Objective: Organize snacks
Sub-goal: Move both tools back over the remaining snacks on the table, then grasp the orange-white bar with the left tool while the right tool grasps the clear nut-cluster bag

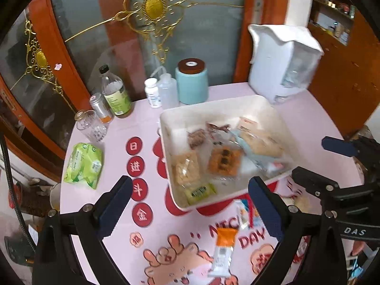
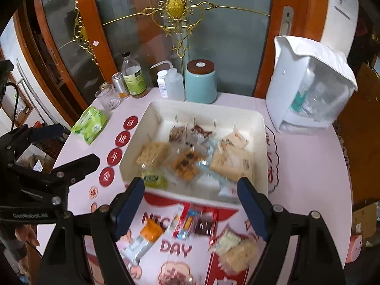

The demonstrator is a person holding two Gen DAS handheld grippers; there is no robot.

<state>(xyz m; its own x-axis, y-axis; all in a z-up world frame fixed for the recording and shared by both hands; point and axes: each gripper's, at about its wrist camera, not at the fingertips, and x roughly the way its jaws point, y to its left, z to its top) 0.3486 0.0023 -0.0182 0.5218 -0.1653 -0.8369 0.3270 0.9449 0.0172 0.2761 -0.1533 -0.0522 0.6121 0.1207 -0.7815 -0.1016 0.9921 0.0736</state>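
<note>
Both grippers, left and right, jaws apart, empty; white rectangular plastic tray contents blurred, orange-and-white wrapped snack bar at pink table's near edge

The left black two-finger gripper with blue pads hovers with its jaws spread wide and nothing between them. The right black two-finger gripper with blue pads hangs beside it, jaws equally wide apart and empty.
</note>
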